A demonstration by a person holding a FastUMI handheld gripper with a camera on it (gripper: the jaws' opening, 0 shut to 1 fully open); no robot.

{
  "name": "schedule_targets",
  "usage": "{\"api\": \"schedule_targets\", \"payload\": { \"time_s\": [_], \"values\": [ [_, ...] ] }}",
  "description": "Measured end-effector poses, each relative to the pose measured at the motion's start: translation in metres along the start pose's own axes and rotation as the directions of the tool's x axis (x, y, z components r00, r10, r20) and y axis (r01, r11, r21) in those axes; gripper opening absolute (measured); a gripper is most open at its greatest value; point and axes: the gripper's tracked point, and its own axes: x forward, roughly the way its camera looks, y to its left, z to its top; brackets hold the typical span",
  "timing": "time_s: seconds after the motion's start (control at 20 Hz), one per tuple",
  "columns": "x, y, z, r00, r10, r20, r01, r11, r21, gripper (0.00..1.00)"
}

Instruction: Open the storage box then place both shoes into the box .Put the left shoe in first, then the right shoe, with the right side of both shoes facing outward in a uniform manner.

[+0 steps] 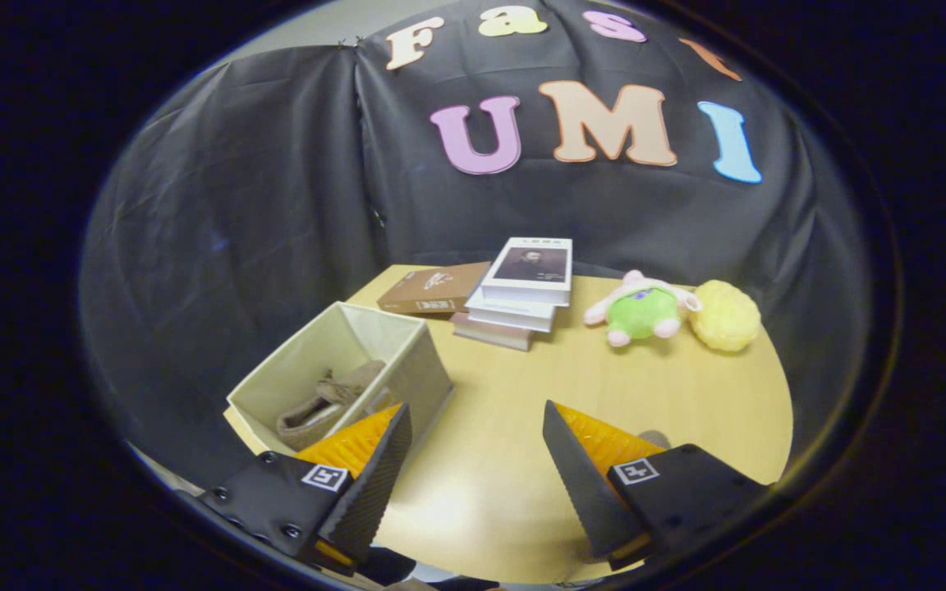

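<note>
An open beige fabric storage box (420,361) stands on the wooden table (654,394), just beyond my left finger. Inside it lies a tan shoe (327,404) with laces, partly hidden by the left fingertip. My gripper (477,419) hovers above the table to the right of the box, fingers wide apart and nothing between them. A small dark rounded shape (654,439) peeks out behind the right finger; I cannot tell what it is.
A stack of books (522,291) and a brown book (432,289) lie at the table's far edge behind the box. A green and pink plush toy (644,310) and a yellow fuzzy ball (726,315) rest at the far right.
</note>
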Motion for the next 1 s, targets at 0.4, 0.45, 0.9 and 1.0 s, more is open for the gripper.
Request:
{"api": "schedule_targets", "payload": {
  "time_s": [0.4,0.45,0.9,1.0],
  "values": [
    [-0.022,-0.104,-0.039,0.987,-0.150,-0.056,0.151,0.988,0.028,1.00],
    [-0.024,-0.116,-0.047,0.983,-0.173,-0.069,0.174,0.985,0.019,1.00],
    [-0.028,-0.180,-0.132,0.946,-0.244,-0.214,0.235,0.970,-0.070,1.00],
    [-0.021,-0.184,-0.147,0.943,-0.230,-0.242,0.220,0.973,-0.068,1.00]
  ]
}}
